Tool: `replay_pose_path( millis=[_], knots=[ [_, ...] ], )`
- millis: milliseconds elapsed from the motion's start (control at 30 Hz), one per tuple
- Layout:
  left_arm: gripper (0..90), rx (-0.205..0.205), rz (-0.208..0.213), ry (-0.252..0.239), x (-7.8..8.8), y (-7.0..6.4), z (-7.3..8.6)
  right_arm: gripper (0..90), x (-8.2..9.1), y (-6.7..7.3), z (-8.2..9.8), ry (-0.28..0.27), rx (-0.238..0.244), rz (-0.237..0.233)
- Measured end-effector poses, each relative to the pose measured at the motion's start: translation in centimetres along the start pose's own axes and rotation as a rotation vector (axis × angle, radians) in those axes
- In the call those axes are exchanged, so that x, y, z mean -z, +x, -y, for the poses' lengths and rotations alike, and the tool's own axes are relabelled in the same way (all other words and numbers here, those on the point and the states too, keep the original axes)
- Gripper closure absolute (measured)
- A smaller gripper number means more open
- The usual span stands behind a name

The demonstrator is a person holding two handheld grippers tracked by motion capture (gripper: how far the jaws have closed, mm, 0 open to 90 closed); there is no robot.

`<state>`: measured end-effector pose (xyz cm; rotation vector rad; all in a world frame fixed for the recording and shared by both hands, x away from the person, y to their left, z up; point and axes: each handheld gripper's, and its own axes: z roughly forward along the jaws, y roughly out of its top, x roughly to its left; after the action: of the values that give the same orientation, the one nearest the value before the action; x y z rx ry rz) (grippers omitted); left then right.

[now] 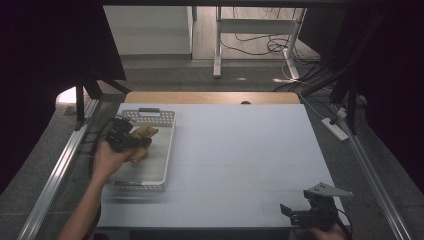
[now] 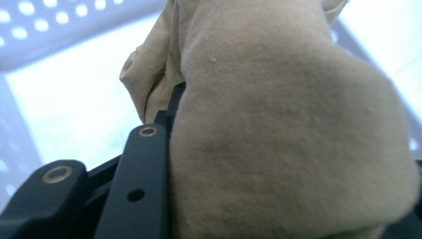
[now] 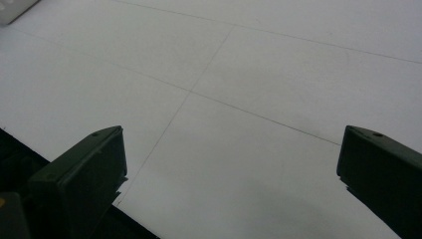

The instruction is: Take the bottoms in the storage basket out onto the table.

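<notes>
A bundled tan cloth (image 1: 144, 133) hangs just above the white perforated tray (image 1: 169, 145) at the table's left side. My left gripper (image 1: 136, 143) is shut on the tan cloth. In the left gripper view the tan cloth (image 2: 278, 124) bulges between the jaws and hides the right jaw. The left jaw presses against its side. My right gripper (image 1: 292, 212) rests near the table's front right corner. Seen from the right gripper view, my right gripper (image 3: 231, 149) is open, its jaws far apart with bare table between them.
The white table top (image 1: 240, 150) spreads between the tray and the right gripper. A wooden edge (image 1: 210, 97) runs along the far side. Metal rails (image 1: 55, 175) flank the table, and cables lie on the floor beyond.
</notes>
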<state>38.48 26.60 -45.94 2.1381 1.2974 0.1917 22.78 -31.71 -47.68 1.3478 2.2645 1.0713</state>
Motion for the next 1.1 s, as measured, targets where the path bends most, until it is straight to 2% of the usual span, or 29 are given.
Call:
replay_pose_path(
  millis=[200,633,767,1100],
  knots=[
    [61.9,-0.009,0.028,-0.048,1.1,-0.2,-0.4,0.0,0.0,0.0,0.0,-0.002,-0.001,0.001],
    [61.6,-0.035,0.046,-0.109,2.9,-0.9,-1.1,0.0,0.0,0.0,0.0,-0.001,-0.002,0.002],
    [61.4,-0.034,0.081,-0.130,3.2,-1.1,-1.3,0.0,0.0,0.0,0.0,0.000,-0.001,0.002],
    [61.4,-0.065,0.086,-0.145,3.6,-2.2,-2.2,0.0,0.0,0.0,0.0,0.001,0.001,0.003]
  ],
)
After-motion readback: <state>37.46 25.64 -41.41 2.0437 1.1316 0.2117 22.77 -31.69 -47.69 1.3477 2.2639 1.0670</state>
